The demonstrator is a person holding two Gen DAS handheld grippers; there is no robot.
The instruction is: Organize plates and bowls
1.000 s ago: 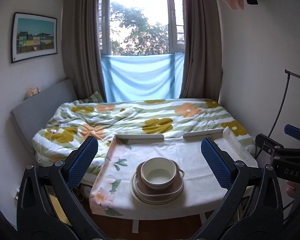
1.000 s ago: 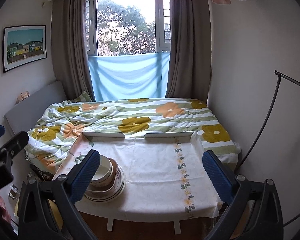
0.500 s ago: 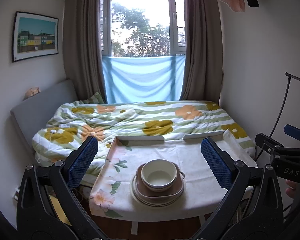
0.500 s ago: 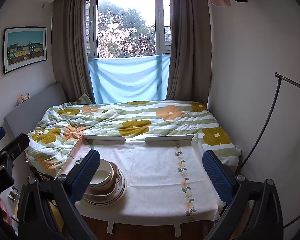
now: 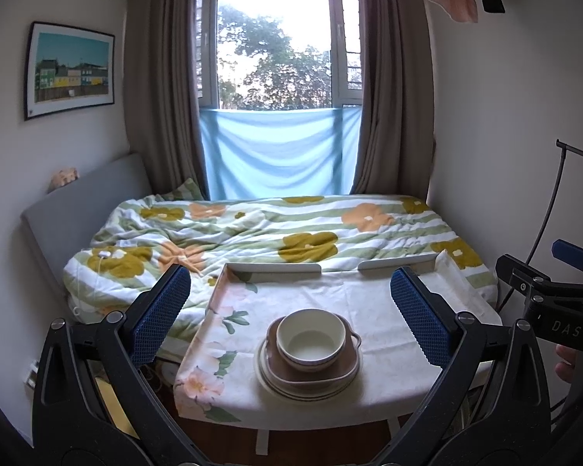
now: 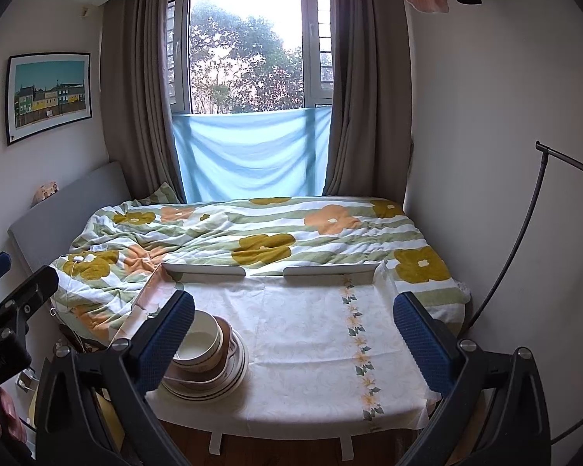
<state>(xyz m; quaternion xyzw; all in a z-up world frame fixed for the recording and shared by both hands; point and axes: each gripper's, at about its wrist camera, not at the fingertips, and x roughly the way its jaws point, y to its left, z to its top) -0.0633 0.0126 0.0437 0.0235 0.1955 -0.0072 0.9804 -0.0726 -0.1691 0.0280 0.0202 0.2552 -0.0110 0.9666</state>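
A cream bowl (image 5: 311, 339) sits in a brown square dish (image 5: 336, 372), which rests on stacked striped plates (image 5: 276, 382) near the front of a cloth-covered table (image 5: 346, 295). My left gripper (image 5: 289, 320) is open, held in front of and above the stack, its blue pads wide apart. In the right wrist view the same bowl (image 6: 200, 339) and plates (image 6: 229, 382) lie at the table's front left, partly hidden behind one blue finger. My right gripper (image 6: 293, 336) is open over the bare cloth (image 6: 311, 330) to the right of the stack.
A bed with a flowered quilt (image 5: 276, 229) lies just behind the table, below a curtained window (image 5: 276, 46). White rails (image 6: 204, 270) edge the table's far side. A dark lamp pole (image 6: 524, 233) curves at the right. A hand (image 5: 575, 361) holds the other gripper's handle.
Both views have risen and edged slightly closer to the table; the dish stack appears a little lower in each. The grippers stay open and the dishes have not moved.
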